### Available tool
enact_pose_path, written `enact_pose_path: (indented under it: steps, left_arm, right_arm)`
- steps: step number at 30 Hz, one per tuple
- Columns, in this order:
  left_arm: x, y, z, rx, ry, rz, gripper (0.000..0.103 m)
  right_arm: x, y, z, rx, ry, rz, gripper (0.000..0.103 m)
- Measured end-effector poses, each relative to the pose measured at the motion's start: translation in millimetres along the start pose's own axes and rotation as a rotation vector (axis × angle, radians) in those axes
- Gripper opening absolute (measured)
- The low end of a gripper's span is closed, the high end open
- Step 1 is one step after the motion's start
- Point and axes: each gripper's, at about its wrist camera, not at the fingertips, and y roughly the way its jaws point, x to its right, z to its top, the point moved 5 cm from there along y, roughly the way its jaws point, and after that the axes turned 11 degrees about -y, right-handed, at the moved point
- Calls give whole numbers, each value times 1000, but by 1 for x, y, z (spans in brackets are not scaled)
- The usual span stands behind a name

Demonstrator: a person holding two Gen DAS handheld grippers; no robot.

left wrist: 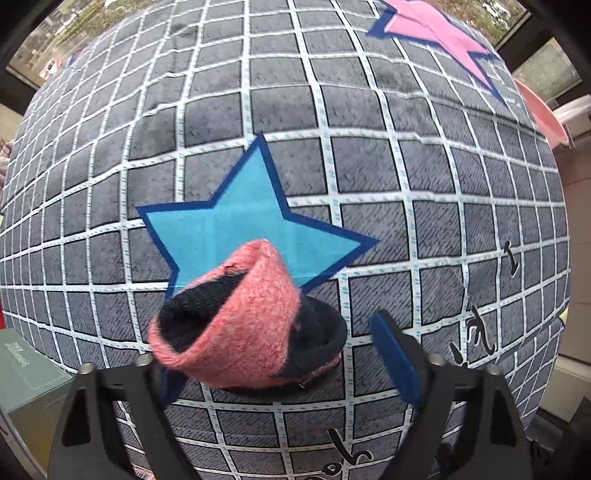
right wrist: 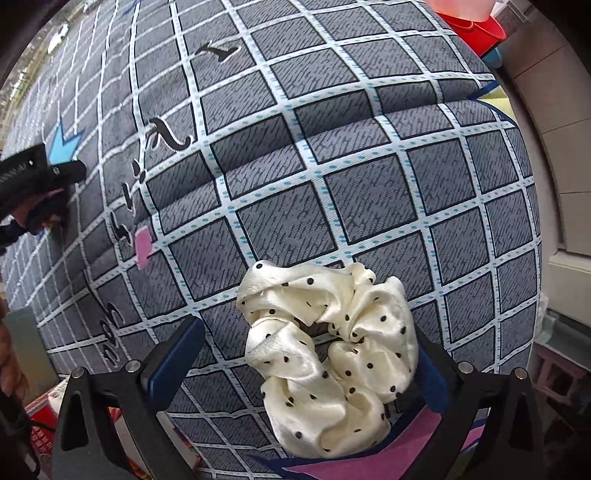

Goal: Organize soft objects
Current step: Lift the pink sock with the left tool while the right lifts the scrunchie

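In the left wrist view a pink and navy knitted sock (left wrist: 243, 321), rolled into a cuff, lies on a grey checked bedspread (left wrist: 369, 155) over a blue star patch (left wrist: 243, 218). My left gripper (left wrist: 280, 354) is open, its blue pads either side of the sock. In the right wrist view a cream satin scrunchie with black dots (right wrist: 328, 350) lies on the same bedspread (right wrist: 351, 166). My right gripper (right wrist: 303, 362) is open around it, the scrunchie resting against the right finger. The left gripper (right wrist: 40, 177) shows at the far left.
A pink star patch (left wrist: 436, 33) is at the far end of the bed. A pink basin (left wrist: 543, 114) stands beyond the bed's right edge. A green box (left wrist: 26, 376) sits at the lower left. Red and pink containers (right wrist: 476, 22) stand past the bed's far corner.
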Motion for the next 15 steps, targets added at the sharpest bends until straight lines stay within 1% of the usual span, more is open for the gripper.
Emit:
enact_pose_path:
  steps: [1,2,6,9,11,13,15]
  left_arm:
    - [-1,5,-3,-10,5,3,103]
    - [0,6,-2,5,8,2,103]
    - [1,18,0,5,5,0,103]
    - [0,17,-5,14,3,-2,103]
    - [-9,4,-10,40,-1,-7,103]
    - [-11,1,-15,71,-10,-13,103]
    - [-11,-3,-22,65,-12,-11,103]
  right_arm:
    - [-6,4,0,-10,-9,-14,103]
    - [-12,8,1,-27,-27,-38,103]
    - [-23,12,-3,-36,-14,-28,103]
    - [-22,11,-4,-34,-8,-32,103]
    - [-26,11,-7,-30,-10,-33,103]
    - [-19,11,-1,-30,-11,-33,103]
    - [-21,13,2,-24,-12,-33,103]
